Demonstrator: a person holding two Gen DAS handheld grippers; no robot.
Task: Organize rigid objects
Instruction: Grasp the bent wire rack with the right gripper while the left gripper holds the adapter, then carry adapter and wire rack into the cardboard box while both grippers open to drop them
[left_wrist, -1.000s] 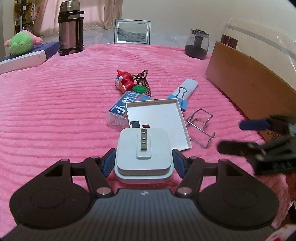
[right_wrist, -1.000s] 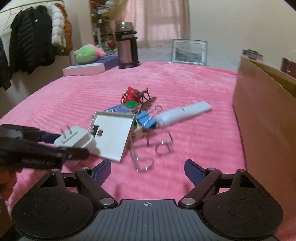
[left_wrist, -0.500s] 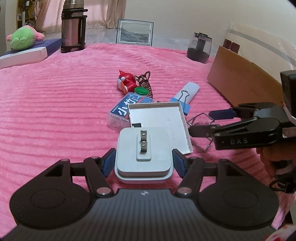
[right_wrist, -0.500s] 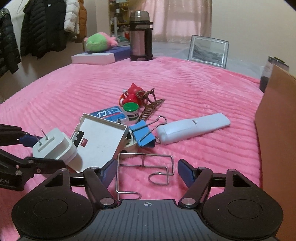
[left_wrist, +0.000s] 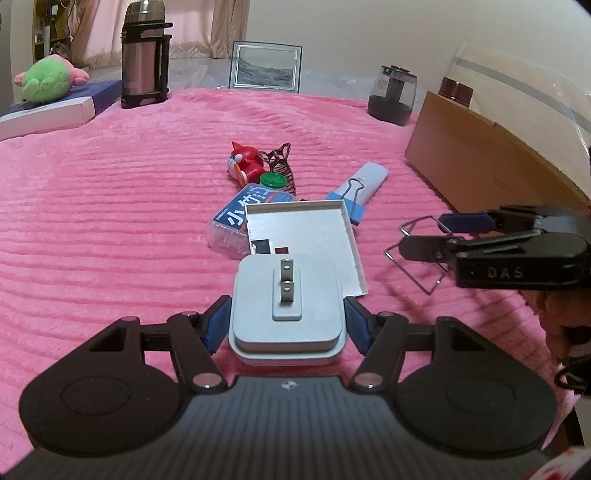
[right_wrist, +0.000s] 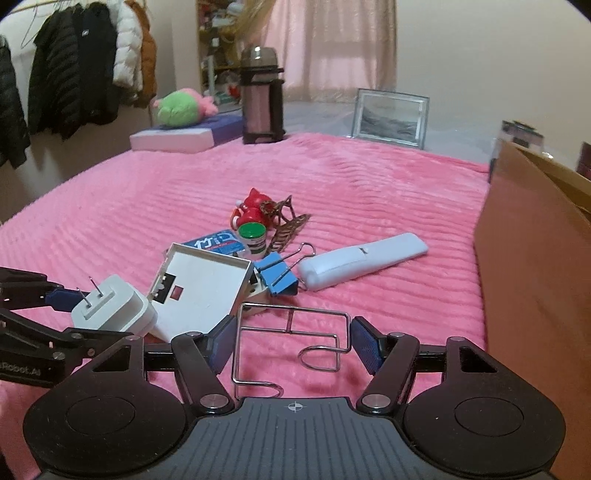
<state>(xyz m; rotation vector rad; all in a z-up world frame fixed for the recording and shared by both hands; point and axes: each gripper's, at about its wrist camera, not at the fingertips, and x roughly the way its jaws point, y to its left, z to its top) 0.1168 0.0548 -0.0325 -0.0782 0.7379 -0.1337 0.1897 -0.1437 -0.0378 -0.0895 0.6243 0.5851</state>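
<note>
My left gripper (left_wrist: 288, 323) is shut on a white plug adapter (left_wrist: 286, 306), prongs facing up, just above the pink bedspread. My right gripper (right_wrist: 293, 343) is shut on a bent wire hook (right_wrist: 290, 320), with a blue pad against each side. In the left wrist view the right gripper (left_wrist: 424, 234) holds the wire hook (left_wrist: 406, 273) slightly off the cover, right of the white shallow box (left_wrist: 303, 232). Behind the box lie a blue binder clip (right_wrist: 277, 275), a pale blue remote-like case (right_wrist: 362, 258), a blue packet (left_wrist: 240, 218), a green-capped bottle (right_wrist: 253, 236), a red toy (right_wrist: 251, 210) and a brown hair claw (right_wrist: 288, 225).
A tall cardboard box (right_wrist: 535, 277) stands along the right edge of the bed. At the far edge are a thermos (right_wrist: 260, 103), a picture frame (right_wrist: 389, 118), a dark jar (left_wrist: 391, 94) and a green plush (right_wrist: 181, 110) on a flat box. Coats hang at far left.
My right gripper came forward over the wire hook, narrowed its jaws onto it and raised it a little. The left gripper kept still with the adapter.
</note>
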